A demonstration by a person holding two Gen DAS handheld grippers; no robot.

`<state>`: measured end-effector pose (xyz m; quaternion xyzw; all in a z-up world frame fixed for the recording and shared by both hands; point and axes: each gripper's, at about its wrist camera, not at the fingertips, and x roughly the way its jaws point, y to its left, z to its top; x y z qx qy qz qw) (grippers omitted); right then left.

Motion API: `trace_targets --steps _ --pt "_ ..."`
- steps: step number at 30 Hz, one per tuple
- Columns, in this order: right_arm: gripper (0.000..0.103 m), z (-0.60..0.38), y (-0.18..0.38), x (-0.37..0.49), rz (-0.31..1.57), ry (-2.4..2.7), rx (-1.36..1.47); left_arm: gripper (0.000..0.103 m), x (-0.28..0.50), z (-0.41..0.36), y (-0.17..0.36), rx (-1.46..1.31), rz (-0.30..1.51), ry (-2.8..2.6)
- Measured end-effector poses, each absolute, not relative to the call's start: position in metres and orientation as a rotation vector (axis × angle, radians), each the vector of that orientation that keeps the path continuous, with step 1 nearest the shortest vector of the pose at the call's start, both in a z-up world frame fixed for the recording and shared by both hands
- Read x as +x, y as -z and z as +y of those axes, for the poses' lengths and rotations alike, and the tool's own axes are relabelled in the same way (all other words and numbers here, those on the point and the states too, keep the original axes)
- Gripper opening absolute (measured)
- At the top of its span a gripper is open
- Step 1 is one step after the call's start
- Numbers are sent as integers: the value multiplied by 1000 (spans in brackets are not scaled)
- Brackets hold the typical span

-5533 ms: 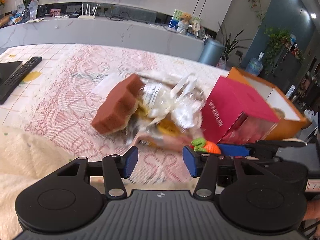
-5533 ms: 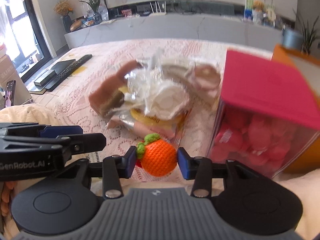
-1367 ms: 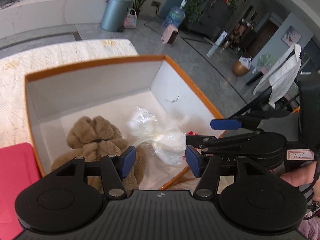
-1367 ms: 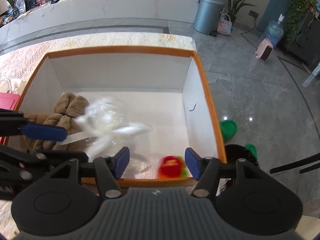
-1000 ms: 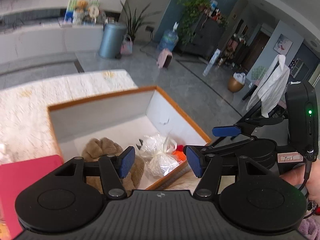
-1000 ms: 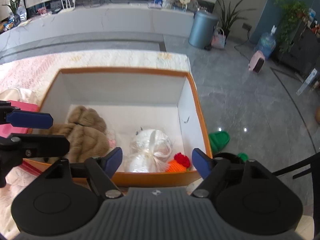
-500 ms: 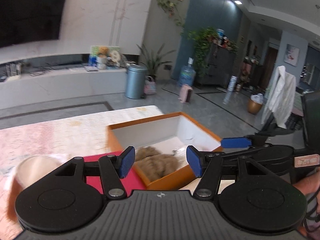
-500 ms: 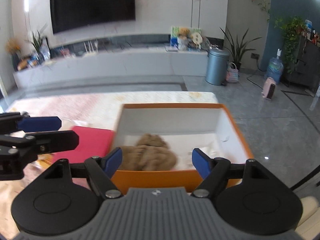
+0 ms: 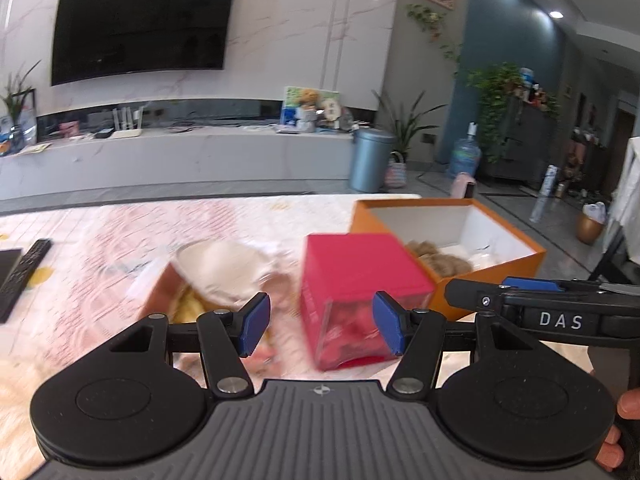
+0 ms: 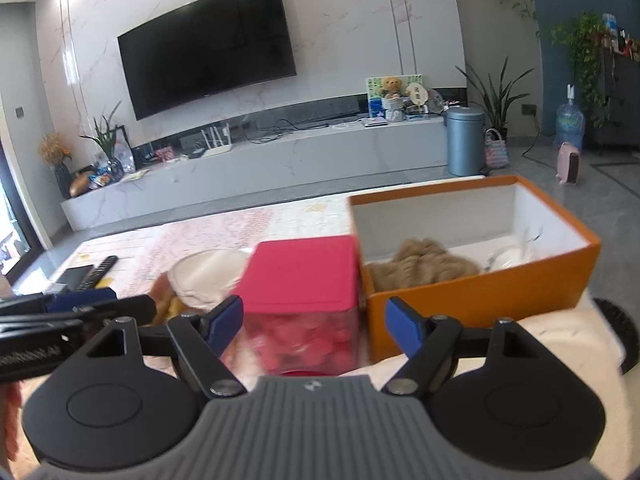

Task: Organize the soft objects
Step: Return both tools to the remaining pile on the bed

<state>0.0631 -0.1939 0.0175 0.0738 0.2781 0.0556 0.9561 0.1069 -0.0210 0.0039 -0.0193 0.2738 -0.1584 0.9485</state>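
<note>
An open orange box stands at the table's right end with a brown plush toy and a clear plastic bag inside; it also shows in the left wrist view. A red-lidded clear box of pink soft items stands left of it, also in the right wrist view. A blurred pile of bagged soft items lies further left. My left gripper is open and empty, pulled back above the table. My right gripper is open and empty, facing the red-lidded box.
A lace tablecloth covers the table. A black remote lies at the far left. A cream blanket is in front of the orange box. A TV wall and low cabinet stand behind.
Both grippers let go of their items over the orange box, then pulled back and swung left; the red-lidded box and the pile are in view again.
</note>
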Motion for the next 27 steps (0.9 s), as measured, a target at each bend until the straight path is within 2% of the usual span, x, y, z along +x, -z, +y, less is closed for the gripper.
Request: trace_targets --steps 18,22,27 --pt "77 -99 14 72 577 -225 -59 69 93 60 34 -88 595 190" --pt "69 -85 18 82 580 -246 -101 69 95 76 39 -82 601 175" --pt "65 -70 24 99 585 -277 -144 69 106 90 42 -82 609 179"
